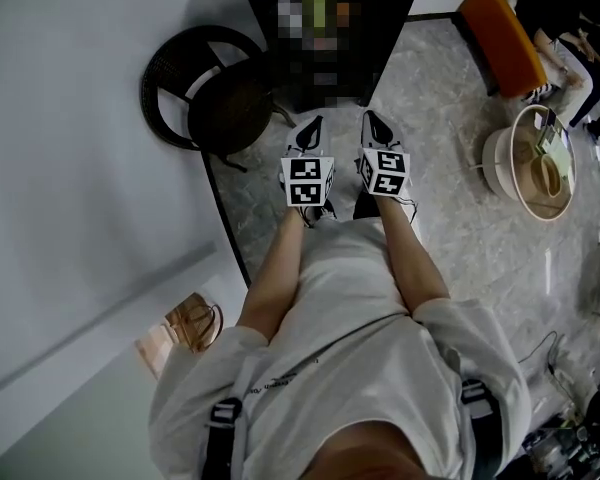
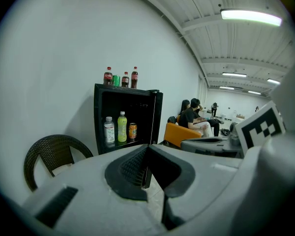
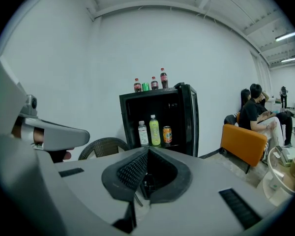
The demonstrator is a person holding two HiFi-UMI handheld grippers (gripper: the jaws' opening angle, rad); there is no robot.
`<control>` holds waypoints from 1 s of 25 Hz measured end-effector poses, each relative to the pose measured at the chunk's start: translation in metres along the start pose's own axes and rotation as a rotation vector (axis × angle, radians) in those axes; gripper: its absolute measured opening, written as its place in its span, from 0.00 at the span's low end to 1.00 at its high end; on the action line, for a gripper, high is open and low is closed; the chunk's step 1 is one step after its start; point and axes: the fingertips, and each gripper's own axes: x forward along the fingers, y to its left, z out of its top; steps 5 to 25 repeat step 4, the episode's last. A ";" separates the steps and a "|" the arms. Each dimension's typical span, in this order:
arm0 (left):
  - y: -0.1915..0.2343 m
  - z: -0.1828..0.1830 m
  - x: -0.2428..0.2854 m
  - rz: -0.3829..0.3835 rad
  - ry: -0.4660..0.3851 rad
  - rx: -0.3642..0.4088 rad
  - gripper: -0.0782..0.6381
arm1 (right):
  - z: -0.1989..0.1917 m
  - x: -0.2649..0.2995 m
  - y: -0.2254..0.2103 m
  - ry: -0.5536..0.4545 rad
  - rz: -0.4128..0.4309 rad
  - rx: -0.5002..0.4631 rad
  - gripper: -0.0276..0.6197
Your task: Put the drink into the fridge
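A black mini fridge stands ahead against the white wall, its inside showing. On its shelf stand a white-labelled bottle, a green drink bottle and an orange can. Cola bottles and a green can stand on top of the fridge. My left gripper and right gripper are held side by side, pointing at the fridge. Both are shut, with nothing between the jaws.
A dark wicker chair sits left of the fridge by the wall. To the right are an orange sofa with seated people and a round white side table. The floor is grey stone.
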 end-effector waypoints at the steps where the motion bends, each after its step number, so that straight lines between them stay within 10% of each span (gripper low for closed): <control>1: -0.002 -0.001 0.001 -0.004 0.001 -0.001 0.12 | 0.003 -0.001 -0.001 -0.008 0.000 0.005 0.05; 25: -0.008 0.000 0.005 -0.020 -0.002 0.001 0.12 | 0.011 -0.003 -0.005 -0.030 -0.004 0.006 0.05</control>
